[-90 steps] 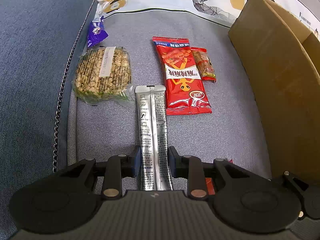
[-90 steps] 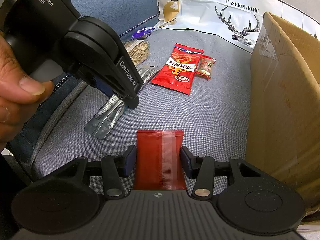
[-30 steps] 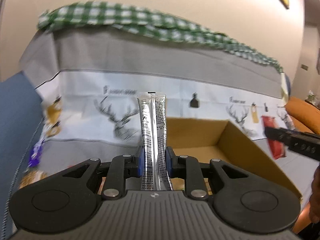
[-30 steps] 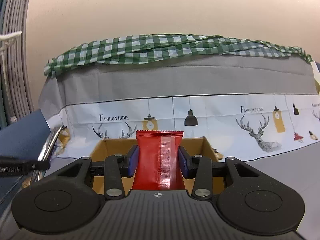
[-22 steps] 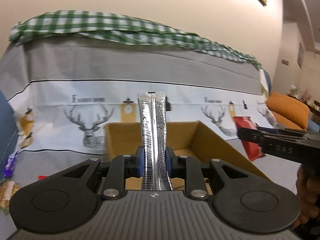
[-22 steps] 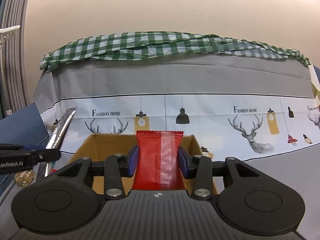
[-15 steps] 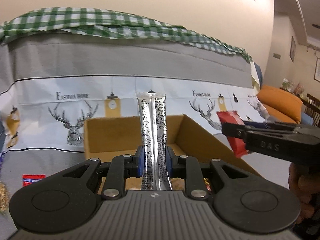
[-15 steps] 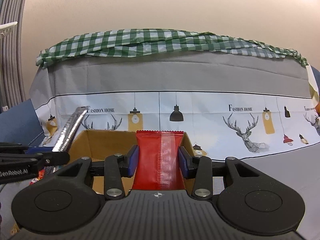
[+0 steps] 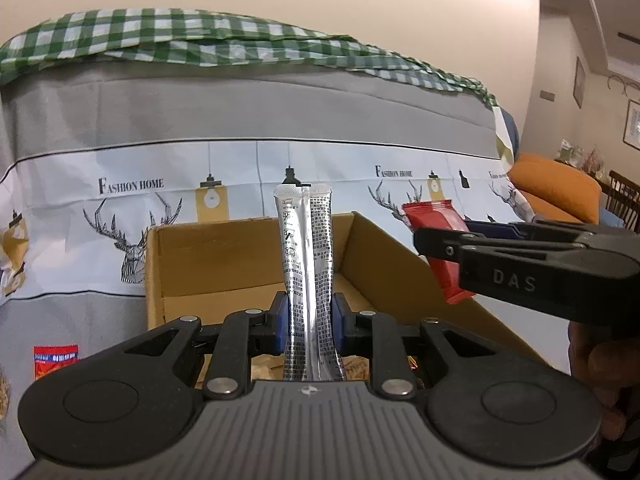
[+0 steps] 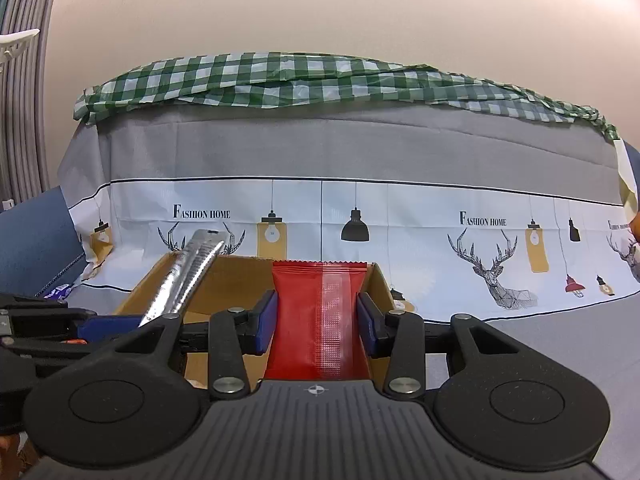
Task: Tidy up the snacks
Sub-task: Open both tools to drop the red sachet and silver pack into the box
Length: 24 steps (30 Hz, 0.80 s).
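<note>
My left gripper (image 9: 308, 316) is shut on a silver stick packet (image 9: 306, 248) that stands upright in front of the open cardboard box (image 9: 176, 264). My right gripper (image 10: 318, 322) is shut on a red snack packet (image 10: 316, 316), held over the near side of the same box (image 10: 236, 276). In the left wrist view the right gripper (image 9: 460, 246) reaches in from the right with the red packet (image 9: 434, 220) above the box's right wall. In the right wrist view the silver packet (image 10: 184, 276) leans in from the left. Snacks lie on the box floor.
A red snack packet (image 9: 55, 358) lies on the grey sofa seat left of the box. A deer-print cloth (image 10: 440, 236) and a green checked cloth (image 10: 320, 76) cover the sofa back behind the box. An orange cushion (image 9: 560, 184) is at far right.
Both grippers lifted their packets off the sofa seat and carried them to the box. Over the last second the two grippers have drawn closer together over it.
</note>
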### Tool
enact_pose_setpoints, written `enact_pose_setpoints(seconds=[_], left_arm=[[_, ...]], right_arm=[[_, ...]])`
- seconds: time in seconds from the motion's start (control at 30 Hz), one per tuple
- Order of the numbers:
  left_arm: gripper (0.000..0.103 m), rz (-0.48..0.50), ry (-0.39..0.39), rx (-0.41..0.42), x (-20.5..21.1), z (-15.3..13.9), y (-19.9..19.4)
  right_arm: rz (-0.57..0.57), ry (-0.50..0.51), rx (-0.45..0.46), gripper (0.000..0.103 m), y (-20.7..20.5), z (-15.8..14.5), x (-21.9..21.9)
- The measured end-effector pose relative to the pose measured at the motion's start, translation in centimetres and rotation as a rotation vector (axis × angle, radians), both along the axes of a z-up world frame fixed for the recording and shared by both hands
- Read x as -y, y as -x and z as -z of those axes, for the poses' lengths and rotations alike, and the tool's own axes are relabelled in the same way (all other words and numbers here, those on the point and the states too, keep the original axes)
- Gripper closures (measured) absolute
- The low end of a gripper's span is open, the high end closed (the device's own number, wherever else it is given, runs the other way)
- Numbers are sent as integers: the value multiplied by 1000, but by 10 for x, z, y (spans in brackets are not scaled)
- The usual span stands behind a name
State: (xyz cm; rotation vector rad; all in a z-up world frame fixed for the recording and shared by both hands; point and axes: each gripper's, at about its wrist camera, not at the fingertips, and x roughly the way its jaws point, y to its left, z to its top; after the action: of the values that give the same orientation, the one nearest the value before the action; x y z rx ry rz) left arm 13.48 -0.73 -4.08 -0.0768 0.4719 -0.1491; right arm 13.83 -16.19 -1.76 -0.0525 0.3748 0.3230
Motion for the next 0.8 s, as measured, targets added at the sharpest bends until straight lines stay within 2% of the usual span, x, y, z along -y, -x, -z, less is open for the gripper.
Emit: enact_pose_setpoints(seconds=[0.8], left_arm=[[79, -14, 22, -5, 0, -1, -1]], right_arm=[[-18, 19, 1, 59, -2, 1, -3]])
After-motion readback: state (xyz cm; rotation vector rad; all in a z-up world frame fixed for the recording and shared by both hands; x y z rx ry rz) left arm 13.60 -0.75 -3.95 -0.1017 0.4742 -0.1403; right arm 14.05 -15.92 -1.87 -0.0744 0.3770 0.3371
